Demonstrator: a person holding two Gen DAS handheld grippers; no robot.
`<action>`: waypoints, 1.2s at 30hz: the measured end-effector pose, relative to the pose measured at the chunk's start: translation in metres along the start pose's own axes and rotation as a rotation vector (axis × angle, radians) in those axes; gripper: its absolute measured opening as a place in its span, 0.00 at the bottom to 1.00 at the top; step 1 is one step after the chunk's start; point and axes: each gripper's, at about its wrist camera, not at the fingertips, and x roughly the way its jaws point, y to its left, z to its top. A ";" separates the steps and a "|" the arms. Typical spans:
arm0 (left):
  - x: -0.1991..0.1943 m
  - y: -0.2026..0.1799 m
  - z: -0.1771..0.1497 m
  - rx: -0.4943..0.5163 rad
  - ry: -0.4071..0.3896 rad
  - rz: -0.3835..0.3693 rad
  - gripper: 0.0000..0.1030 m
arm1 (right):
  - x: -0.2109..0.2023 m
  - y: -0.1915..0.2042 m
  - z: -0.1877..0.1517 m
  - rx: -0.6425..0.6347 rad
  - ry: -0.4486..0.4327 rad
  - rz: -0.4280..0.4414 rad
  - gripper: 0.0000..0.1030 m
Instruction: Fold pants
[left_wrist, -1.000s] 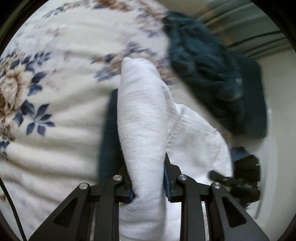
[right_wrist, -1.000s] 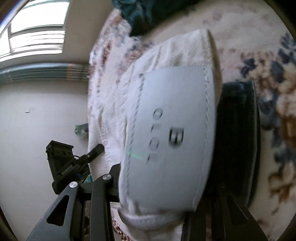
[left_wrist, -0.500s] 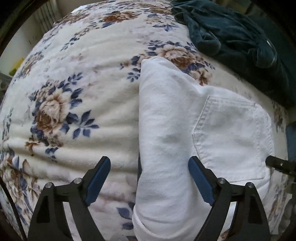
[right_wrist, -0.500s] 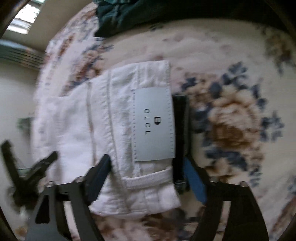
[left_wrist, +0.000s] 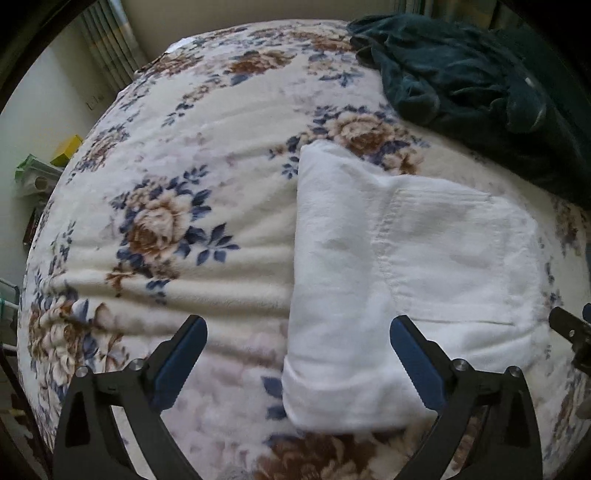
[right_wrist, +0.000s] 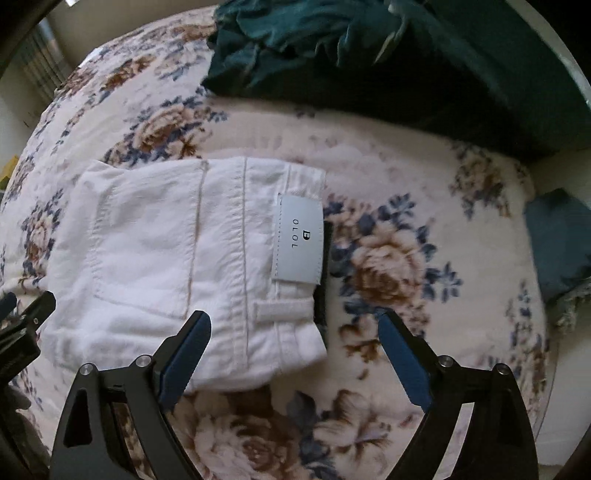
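Observation:
The white pants (left_wrist: 388, 266) lie folded in a compact bundle on the floral blanket (left_wrist: 184, 184), back pocket up. In the right wrist view the pants (right_wrist: 177, 258) show a grey waistband label (right_wrist: 299, 240) and a belt loop. My left gripper (left_wrist: 295, 354) is open and empty, hovering above the bundle's near left end. My right gripper (right_wrist: 293, 347) is open and empty, above the waistband end. The other gripper's tip (left_wrist: 569, 328) shows at the right edge of the left wrist view.
A dark green garment (left_wrist: 461, 74) is heaped at the far right of the bed, also in the right wrist view (right_wrist: 369, 48). A blue-grey cloth (right_wrist: 557, 236) lies at the right edge. Shelves with small items (left_wrist: 40, 173) stand left of the bed.
Both grippers were shut on the pants a second ago. They let go, opened wide and pulled back upward, and the folded pants now rest on the blanket.

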 end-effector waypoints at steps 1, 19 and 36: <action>-0.010 0.000 -0.002 -0.002 -0.005 -0.004 0.99 | -0.007 0.000 -0.001 0.003 -0.010 -0.006 0.91; -0.271 -0.029 -0.082 -0.014 -0.200 0.022 0.98 | -0.272 -0.062 -0.115 0.038 -0.256 0.016 0.91; -0.495 -0.025 -0.194 -0.033 -0.338 0.023 0.99 | -0.537 -0.089 -0.267 -0.063 -0.472 0.072 0.91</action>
